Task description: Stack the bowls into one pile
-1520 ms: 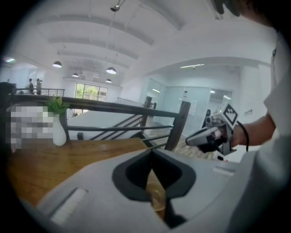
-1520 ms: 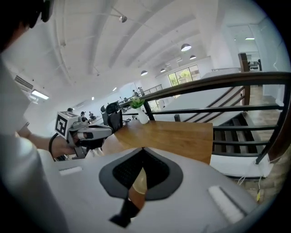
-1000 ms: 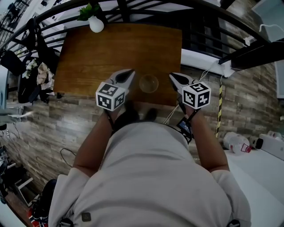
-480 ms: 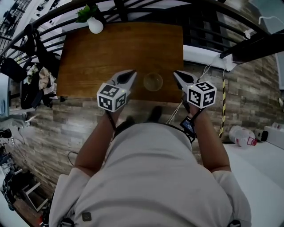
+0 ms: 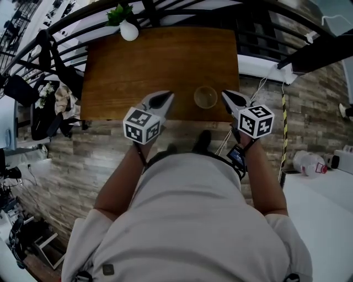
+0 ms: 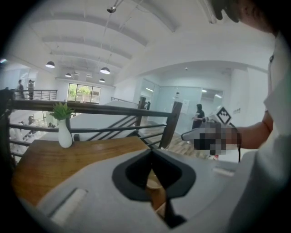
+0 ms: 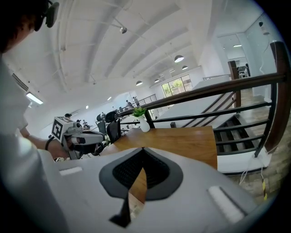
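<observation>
Bowls (image 5: pixel 205 97): nested as one small translucent pile on the wooden table (image 5: pixel 138 66), close to its near edge; number in the pile not readable. Lie between the two sets of fingertips, nearer the right pair, touching neither.

Left gripper (image 5: pixel 165 97): jaws pressed together at the tips, pinching nothing. Through the narrow slit below the tips, a sliver of bowl rim, out beyond the fingers. Points over the table's near edge, pile off to the right of its tips.

Right gripper (image 5: pixel 228 97): jaws also closed tip to tip, empty, only tabletop in the slit behind them. Hovers at the same near edge, pile just to the left of its tips.

Far beyond the left fingertips, at the table's back corner: white vase (image 5: pixel 129 31), upright, holding a green plant (image 5: pixel 117 14). Behind that, dark railing (image 6: pixel 100 109). Under both wrists, brick-patterned floor (image 5: pixel 83 154).
</observation>
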### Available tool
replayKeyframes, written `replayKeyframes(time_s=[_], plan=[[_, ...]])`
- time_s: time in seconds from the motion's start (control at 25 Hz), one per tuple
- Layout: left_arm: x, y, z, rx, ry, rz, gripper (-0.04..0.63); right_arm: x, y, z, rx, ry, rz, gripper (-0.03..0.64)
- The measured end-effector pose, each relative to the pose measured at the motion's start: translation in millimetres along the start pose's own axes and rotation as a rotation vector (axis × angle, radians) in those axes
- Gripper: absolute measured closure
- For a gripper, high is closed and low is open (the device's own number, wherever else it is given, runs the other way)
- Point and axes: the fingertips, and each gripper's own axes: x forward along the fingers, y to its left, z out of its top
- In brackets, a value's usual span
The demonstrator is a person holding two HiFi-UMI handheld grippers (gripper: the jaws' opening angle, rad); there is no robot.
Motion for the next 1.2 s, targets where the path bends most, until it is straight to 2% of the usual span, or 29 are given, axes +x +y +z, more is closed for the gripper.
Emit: replayKeyframes(time_s=[0.44, 0.68, 0.92, 1.2], plan=[[-99.8, -22.9, -8.4, 0.049, -0.052, -0.104, 0.591, -15.8, 127.9, -12.7, -0.03, -0.089, -0.006, 0.609], [-169.6, -41.0, -13.3, 0.095, -0.095, -0.153, 0.591, -29.8, 210.9, -27.0, -0.088, -0.157, -0.032, 0.609], [-195.6, -44.9, -22.3, 0.095, -0.116, -0.164, 0.591, -33.4, 245.5, -40.2, -0.091, -0.165, -0.021, 0.609], [-231.7, -34.4, -17.2, 0.085, -0.152, -0.142, 0.591, -32.4, 284.1, -33.0, -0.108, -0.171, -0.012, 0.609]])
